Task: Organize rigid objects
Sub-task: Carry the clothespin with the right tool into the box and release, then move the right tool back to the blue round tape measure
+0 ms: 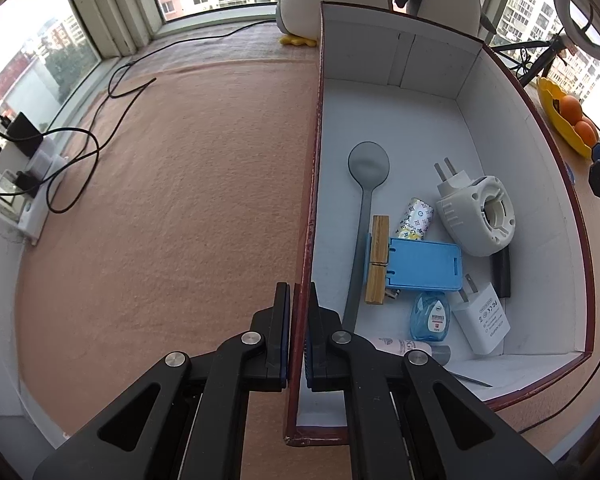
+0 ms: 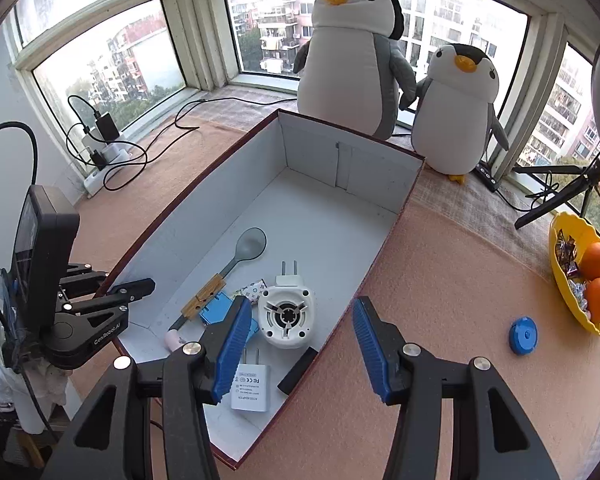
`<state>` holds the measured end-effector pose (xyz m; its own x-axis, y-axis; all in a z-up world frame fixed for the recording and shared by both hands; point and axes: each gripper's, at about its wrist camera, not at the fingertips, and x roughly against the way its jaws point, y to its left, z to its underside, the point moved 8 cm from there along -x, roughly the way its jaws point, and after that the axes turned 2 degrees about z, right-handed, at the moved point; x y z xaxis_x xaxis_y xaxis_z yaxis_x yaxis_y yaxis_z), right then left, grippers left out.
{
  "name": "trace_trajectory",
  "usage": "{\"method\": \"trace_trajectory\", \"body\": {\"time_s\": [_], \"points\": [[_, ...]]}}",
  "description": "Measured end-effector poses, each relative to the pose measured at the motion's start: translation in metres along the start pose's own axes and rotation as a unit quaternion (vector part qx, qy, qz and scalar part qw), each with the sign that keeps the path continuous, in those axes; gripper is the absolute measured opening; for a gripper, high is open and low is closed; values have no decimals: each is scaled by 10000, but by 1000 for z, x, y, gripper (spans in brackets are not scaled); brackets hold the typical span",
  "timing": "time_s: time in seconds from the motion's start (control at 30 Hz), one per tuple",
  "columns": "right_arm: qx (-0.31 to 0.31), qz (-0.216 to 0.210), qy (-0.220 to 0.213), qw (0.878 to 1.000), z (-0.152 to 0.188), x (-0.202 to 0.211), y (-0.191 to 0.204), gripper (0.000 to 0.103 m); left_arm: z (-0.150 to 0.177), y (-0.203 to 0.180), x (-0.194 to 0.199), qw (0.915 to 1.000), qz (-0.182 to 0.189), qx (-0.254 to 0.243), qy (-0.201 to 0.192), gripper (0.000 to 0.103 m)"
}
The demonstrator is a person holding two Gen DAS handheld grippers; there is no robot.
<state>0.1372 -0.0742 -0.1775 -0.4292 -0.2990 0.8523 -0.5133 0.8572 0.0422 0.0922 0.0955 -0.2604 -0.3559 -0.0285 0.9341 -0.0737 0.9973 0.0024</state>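
Box (image 1: 428, 60) with spoon (image 1: 364, 196), plugs, clothespin; left hand-held gripper (image 1: 299, 340) pinching its wall, right hand-held gripper (image 2: 300, 344) spread.

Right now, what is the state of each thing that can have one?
Left tongs: shut on box wall.
Right tongs: open, empty.
Box: open, lidless.
Clothespin: clipped on the blue holder.
Blue disc: outside box, on mat.

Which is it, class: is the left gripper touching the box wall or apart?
Touching. The left wrist view shows the left gripper closed on the box wall, both pads pressed against it.
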Motion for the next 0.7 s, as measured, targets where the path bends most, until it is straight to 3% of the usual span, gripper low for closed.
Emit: {"method": "trace_trajectory", "body": {"time_s": [0.4,0.7], "points": [[-1128,553,14,9921,23,5,-86,49,-2,-2,-5,9997,155,-179,110,5],[-2055,1513,279,9665,66,-1,-186,50,-2,-2,-7,9992,244,-254,174,5]]}}
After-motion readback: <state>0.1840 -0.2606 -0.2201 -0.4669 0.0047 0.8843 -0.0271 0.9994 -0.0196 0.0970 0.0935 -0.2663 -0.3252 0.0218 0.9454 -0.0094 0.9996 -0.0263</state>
